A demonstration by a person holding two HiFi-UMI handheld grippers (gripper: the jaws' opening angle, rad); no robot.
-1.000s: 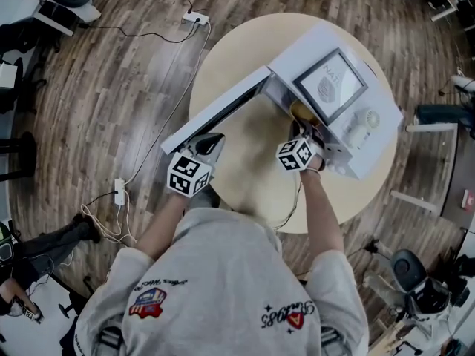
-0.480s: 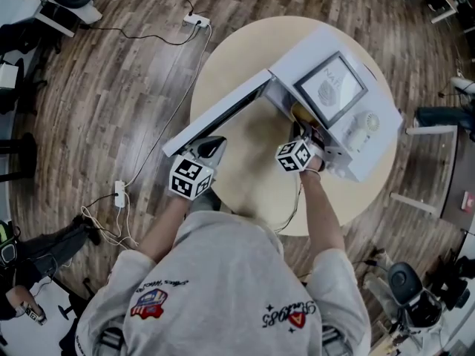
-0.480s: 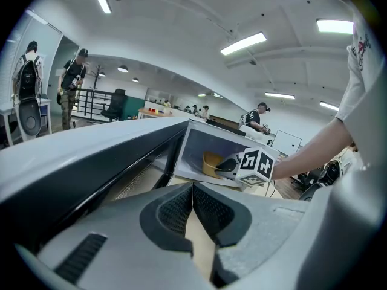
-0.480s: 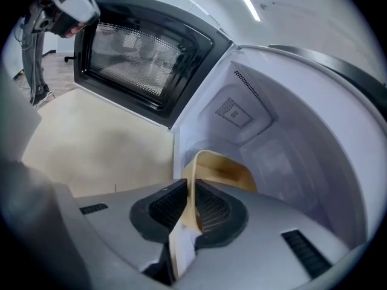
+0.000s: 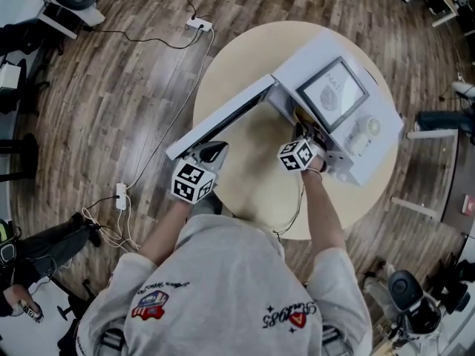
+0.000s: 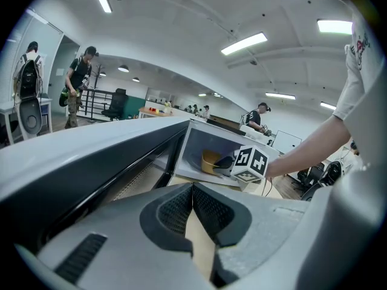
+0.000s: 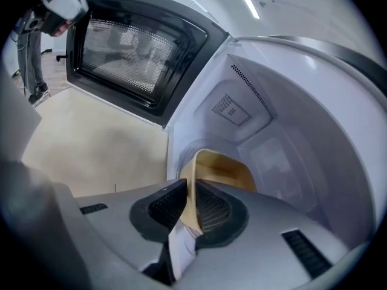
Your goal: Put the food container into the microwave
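Note:
The white microwave [image 5: 338,95] stands on a round beige table [image 5: 245,184] with its door [image 5: 223,117] swung wide open to the left. A yellow food container [image 7: 221,168] sits inside the cavity, and my right gripper [image 7: 190,192] is shut on its near rim. In the head view the right gripper [image 5: 303,141] is at the cavity mouth, with the container [image 5: 303,115] just showing beyond it. My left gripper [image 5: 211,153] hovers by the door's outer end, its jaws shut with nothing between them. From the left gripper view the container [image 6: 211,160] shows in the open cavity.
The door's mesh window [image 7: 136,56] faces the cavity across bare tabletop. A cable [image 5: 293,213] runs off the table's near edge. Wooden floor surrounds the table, with a power strip [image 5: 119,195] at left. Other people [image 6: 75,86] stand far off.
Hardly anything differs. The head view has drifted slightly; the right gripper stays shut on the container in the cavity and the left stays by the door.

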